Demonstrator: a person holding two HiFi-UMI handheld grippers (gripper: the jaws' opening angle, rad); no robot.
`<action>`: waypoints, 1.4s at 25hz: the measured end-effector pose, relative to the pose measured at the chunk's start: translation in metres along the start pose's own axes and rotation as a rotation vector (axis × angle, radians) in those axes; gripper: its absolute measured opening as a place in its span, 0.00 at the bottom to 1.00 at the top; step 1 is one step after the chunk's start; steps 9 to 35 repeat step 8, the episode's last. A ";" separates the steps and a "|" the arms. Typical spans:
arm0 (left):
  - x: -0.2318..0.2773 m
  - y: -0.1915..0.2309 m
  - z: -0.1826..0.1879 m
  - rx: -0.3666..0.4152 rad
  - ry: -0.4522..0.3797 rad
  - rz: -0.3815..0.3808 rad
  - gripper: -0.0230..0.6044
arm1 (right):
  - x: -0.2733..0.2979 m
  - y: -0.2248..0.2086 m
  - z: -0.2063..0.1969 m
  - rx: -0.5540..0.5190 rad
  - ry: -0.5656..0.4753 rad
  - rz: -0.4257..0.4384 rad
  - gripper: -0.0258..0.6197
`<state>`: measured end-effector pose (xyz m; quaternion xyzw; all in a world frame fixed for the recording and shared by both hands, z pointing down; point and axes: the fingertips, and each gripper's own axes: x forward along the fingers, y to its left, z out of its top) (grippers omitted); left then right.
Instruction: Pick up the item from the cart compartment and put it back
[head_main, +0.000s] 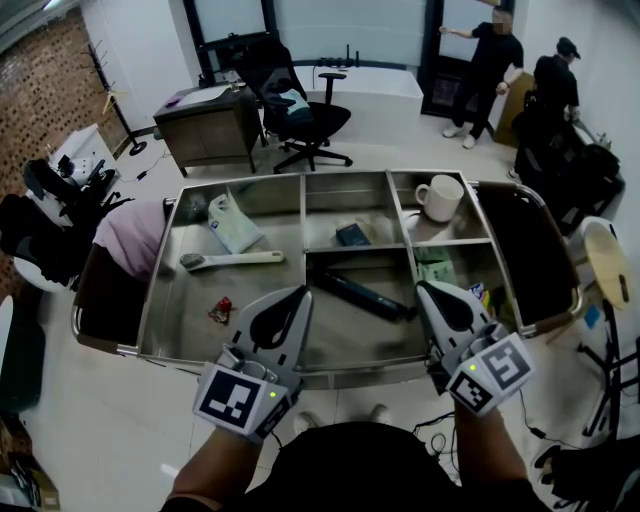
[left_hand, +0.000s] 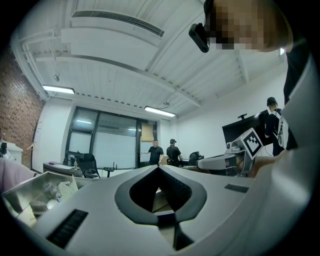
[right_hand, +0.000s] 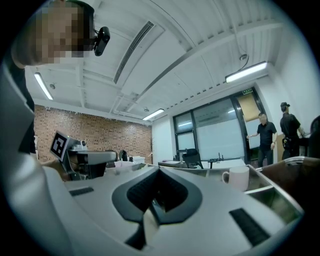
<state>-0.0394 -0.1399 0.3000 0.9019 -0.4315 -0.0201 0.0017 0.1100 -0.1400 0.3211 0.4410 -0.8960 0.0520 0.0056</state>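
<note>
Left gripper (head_main: 302, 292) & right gripper (head_main: 421, 287) both closed, empty, at cart (head_main: 330, 378) edge. Black bar (head_main: 362, 296) betw. them: prob. stiff, light, slick, so grab mid-length.

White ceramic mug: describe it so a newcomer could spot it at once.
In the head view, find the stainless-steel cart with compartments. Look at its small far-right compartment. The white ceramic mug stands there, the only round cup with a handle in the cart.
</note>
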 end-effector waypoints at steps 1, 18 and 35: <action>0.000 0.000 0.000 0.000 0.001 0.000 0.04 | 0.000 0.000 0.000 0.000 0.000 -0.001 0.05; -0.001 0.000 0.004 0.003 -0.004 0.000 0.04 | 0.000 0.000 -0.001 0.006 0.002 -0.003 0.05; -0.001 0.000 0.004 0.003 -0.004 0.000 0.04 | 0.000 0.000 -0.001 0.006 0.002 -0.003 0.05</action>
